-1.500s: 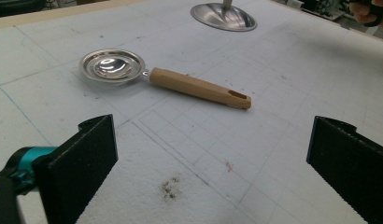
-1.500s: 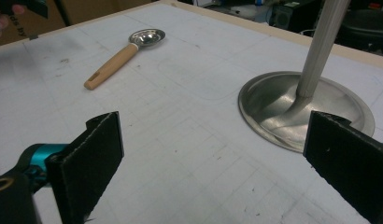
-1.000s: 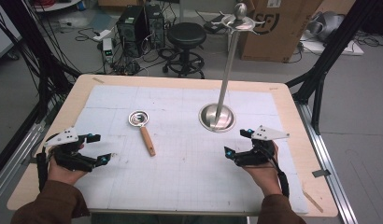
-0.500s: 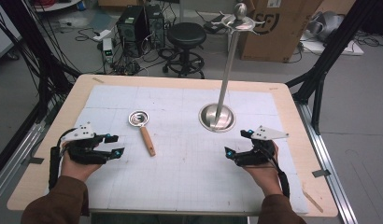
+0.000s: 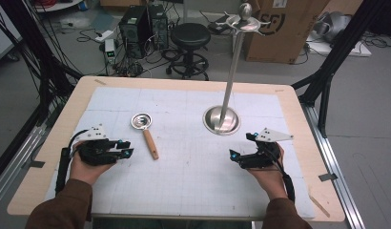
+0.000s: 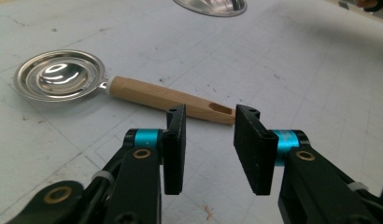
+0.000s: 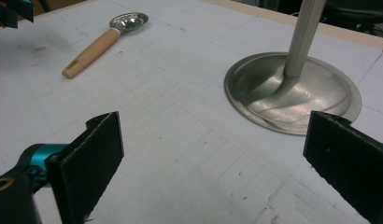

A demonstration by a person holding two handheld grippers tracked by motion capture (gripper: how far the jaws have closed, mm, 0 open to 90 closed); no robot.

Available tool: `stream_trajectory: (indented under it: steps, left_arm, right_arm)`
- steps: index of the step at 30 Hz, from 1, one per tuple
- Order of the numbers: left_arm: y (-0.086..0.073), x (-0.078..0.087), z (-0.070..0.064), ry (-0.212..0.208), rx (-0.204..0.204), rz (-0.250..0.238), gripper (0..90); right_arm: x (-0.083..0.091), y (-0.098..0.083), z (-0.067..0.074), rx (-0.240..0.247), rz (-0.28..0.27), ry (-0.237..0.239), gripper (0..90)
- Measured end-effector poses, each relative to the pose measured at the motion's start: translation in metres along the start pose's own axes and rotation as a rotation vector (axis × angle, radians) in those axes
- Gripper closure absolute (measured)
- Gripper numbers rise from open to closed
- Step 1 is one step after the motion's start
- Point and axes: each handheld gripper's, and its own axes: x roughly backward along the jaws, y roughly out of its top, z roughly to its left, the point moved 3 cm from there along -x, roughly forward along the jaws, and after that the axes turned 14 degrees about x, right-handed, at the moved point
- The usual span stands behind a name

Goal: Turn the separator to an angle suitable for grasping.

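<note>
On the pale wooden worktop lies a white gridded mat, and everything rests on it. The small steel strainer spoon with a wooden handle lies left of centre, bowl toward the far edge, handle toward the person. To its right, well apart, stands the tall metal pole stand on a round steel base. The left gripper sits just left of the handle's near end; the right gripper sits in front of the base, slightly right.
</note>
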Motion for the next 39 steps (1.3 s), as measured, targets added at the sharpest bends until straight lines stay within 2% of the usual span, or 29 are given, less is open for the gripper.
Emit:
stream_trajectory:
  steps: [1,4,6,9,13,15,18,22,26,31,39]
  left_arm:
    - [0.000,-0.002,-0.001,0.004,-0.007,0.013,68.1]
    - [0.001,-0.004,-0.002,0.009,-0.034,0.033,69.4]
    - [0.001,-0.005,-0.002,0.004,-0.028,0.031,75.6]
    - [0.003,-0.007,-0.001,0.001,-0.013,0.033,78.1]
    - [0.002,-0.013,-0.001,0.015,-0.015,0.035,83.1]
    - [0.002,-0.016,-0.001,0.004,-0.017,0.036,84.6]
    - [0.003,-0.021,-0.002,0.010,-0.016,0.042,86.2]
    - [0.005,-0.032,-0.002,0.045,-0.032,0.097,89.7]
    - [0.008,-0.043,-0.006,0.055,-0.054,0.146,89.8]
    - [0.009,-0.052,-0.005,0.085,-0.055,0.183,89.8]
    - [0.006,-0.066,-0.004,0.100,-0.066,0.242,89.8]
  right_arm:
    - [0.000,0.000,0.000,-0.003,0.003,-0.003,3.9]
    - [0.000,0.000,0.000,-0.002,-0.002,0.001,3.9]
    - [0.000,0.000,0.001,-0.007,0.005,-0.001,3.9]
    - [-0.002,0.000,0.002,-0.002,0.009,0.002,3.9]
    - [-0.002,-0.001,0.002,0.000,0.013,0.003,3.9]
    - [-0.002,0.000,0.003,0.000,0.011,0.008,4.0]
    - [-0.002,0.000,0.002,0.002,0.007,0.008,4.0]
    - [-0.001,-0.001,0.001,-0.008,0.007,0.001,3.9]
    - [-0.001,-0.001,0.001,-0.007,0.006,0.001,3.9]
    - [0.000,-0.001,0.000,-0.010,0.002,-0.002,3.9]
    - [0.001,-0.001,-0.001,-0.016,-0.004,-0.006,3.9]
